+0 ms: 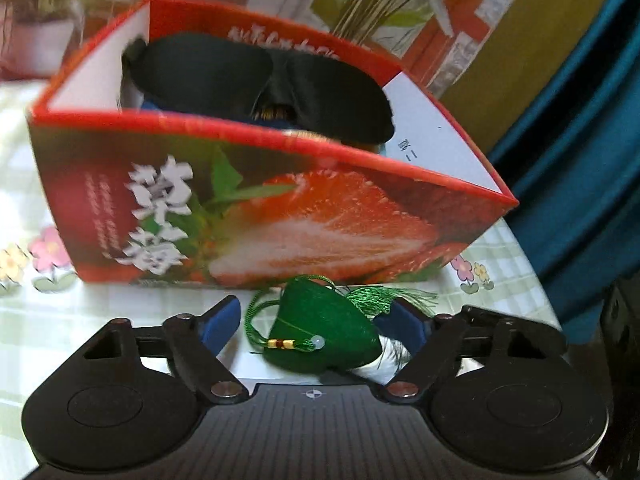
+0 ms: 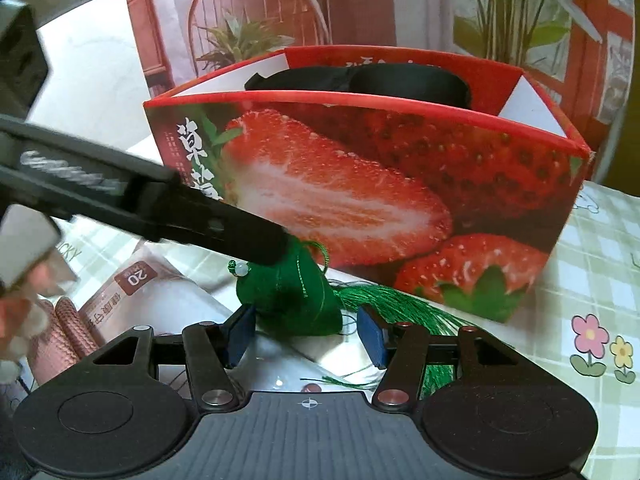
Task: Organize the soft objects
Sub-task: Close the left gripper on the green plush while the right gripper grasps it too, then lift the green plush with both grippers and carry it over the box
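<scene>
The green sachet, a small stuffed pyramid with a tassel and a beaded cord, lies on the table just in front of the strawberry box. It looks very light and soft, so I judge it will give way under pressure and will not break. The satin cover may slip a little. The best place to hold is the thick body, not the tassel or the cord, which would let it swing.

The left tongs stand half wide with the sachet between the blue pads; one pad seems to touch it, but I cannot tell if it is really pressed. The right tongs are about half open around the same sachet, with a gap on both sides.

The left view looks into the box and shows a black sleep mask lying on top. The right view shows the left tongs' finger reaching to the sachet, and pink packets at the table's left side.
</scene>
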